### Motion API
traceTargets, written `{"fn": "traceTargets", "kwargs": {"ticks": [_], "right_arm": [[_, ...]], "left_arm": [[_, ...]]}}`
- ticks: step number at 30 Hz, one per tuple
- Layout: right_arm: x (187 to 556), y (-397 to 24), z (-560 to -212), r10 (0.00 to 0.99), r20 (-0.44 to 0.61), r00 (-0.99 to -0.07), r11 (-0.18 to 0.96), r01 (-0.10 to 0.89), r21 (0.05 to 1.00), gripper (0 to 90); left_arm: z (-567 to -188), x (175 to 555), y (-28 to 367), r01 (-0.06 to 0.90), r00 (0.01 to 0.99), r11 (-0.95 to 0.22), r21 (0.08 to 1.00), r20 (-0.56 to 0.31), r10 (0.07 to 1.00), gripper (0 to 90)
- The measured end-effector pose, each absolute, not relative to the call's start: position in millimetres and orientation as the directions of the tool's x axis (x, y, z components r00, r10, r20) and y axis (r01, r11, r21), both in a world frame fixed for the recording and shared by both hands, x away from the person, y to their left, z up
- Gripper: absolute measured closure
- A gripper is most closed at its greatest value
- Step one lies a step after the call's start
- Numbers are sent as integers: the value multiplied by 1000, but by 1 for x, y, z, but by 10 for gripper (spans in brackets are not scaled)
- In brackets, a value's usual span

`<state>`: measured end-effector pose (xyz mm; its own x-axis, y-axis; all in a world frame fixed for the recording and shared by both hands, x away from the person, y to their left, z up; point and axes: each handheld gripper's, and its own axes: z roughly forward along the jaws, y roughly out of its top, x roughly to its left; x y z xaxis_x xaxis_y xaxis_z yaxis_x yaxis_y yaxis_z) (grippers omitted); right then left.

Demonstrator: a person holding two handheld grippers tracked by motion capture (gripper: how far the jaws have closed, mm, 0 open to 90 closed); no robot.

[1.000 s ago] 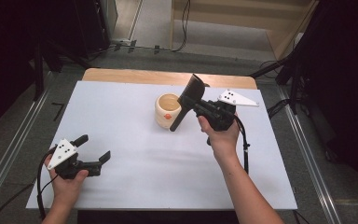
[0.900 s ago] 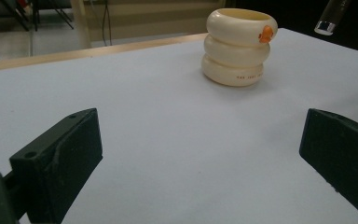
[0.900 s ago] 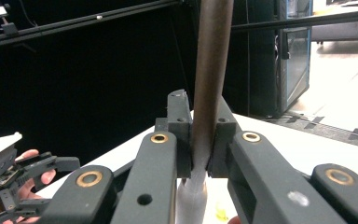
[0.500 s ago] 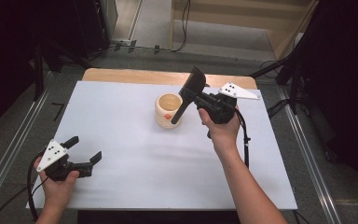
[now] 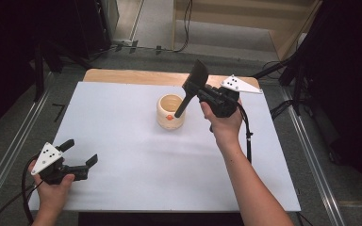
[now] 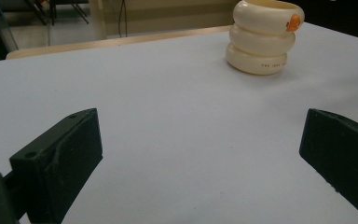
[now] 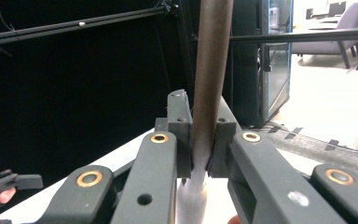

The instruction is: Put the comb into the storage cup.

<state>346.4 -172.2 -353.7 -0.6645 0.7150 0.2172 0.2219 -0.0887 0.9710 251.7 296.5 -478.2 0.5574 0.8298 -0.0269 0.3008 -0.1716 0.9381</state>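
A: The white table (image 5: 122, 117) stands in a dark room, and a cream cup (image 5: 170, 112) sits near the middle of its far part.

B: The dark spatula (image 5: 192, 87) leans with its handle end in the cup. The right gripper (image 5: 206, 96) is clamped on its shaft.

A: It looks stiff and light, I think. The cup could tip easily.

B: The left gripper (image 5: 82, 162) rests near the front left edge, jaws wide and empty. Between them there is much free room.

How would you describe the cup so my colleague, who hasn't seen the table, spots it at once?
On the white table, look toward the far edge near the middle, left of the right gripper. The cream cup is shaped like three stacked rings with a small orange mark, and a dark spatula angles into it.
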Motion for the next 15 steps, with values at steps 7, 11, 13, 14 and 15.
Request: {"fn": "traceTargets", "kwargs": {"ticks": [7, 11, 13, 14, 15], "right_arm": [[353, -172, -352, 724, 210, -657, -88, 213, 973, 817], [358, -171, -351, 731, 204, -651, -83, 213, 974, 817], [361, -170, -351, 733, 206, -648, -84, 213, 973, 817], [363, -170, -350, 736, 202, -646, -82, 212, 974, 817], [364, -170, -350, 738, 196, -645, -78, 207, 975, 817]], "left_arm": [[-479, 252, 297, 300, 560, -172, 938, -27, 828, 0], [-480, 252, 296, 298, 563, -184, 937, -17, 826, 0], [-480, 251, 296, 300, 562, -183, 936, -18, 827, 0], [-480, 251, 297, 299, 560, -182, 937, -18, 828, 0], [-480, 251, 297, 297, 559, -177, 938, -21, 829, 0]]}}
